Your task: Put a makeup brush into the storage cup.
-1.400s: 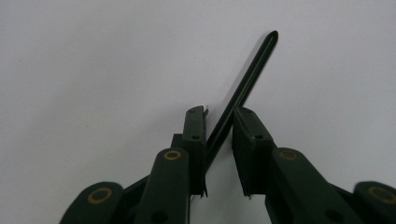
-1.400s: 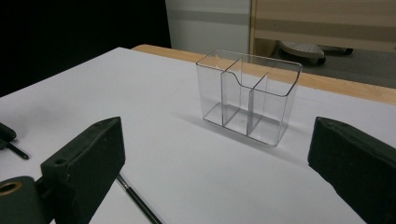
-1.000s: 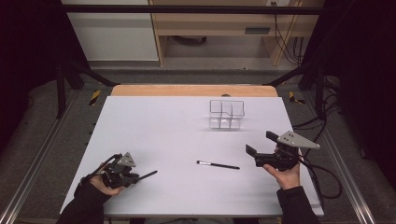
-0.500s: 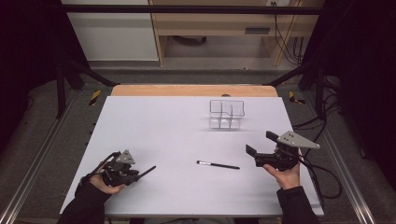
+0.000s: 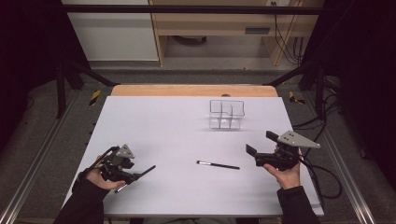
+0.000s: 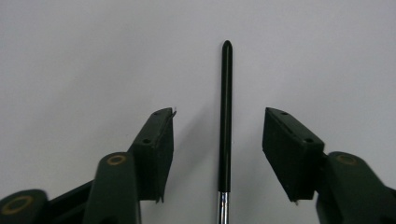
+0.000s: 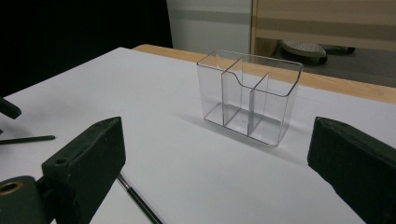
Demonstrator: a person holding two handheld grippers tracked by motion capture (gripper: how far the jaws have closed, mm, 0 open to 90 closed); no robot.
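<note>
**Left gripper straddling one brush, second brush lying mid-surface**

While you are holding the left gripper (image 5: 140,173) low at the near-left of the white surface (image 5: 163,121), its jaws are standing wide on either side of a thin black brush (image 6: 226,116), touching it on neither side. The right gripper (image 5: 254,154) is hovering at the near-right, jaws also wide and holding nothing, looking toward the clear divided holder (image 5: 226,114) at the far side. A second black brush (image 5: 217,164) is lying flat between the two grippers, just beside the right one.

Risk, judged: the handle is slim and round, so closing off-centre is likely to roll it away or pinch only its edge. Pads scraping the surface could skid it sideways. The holder looks light; a brush nudged against its wall may tip or shift it.
</note>
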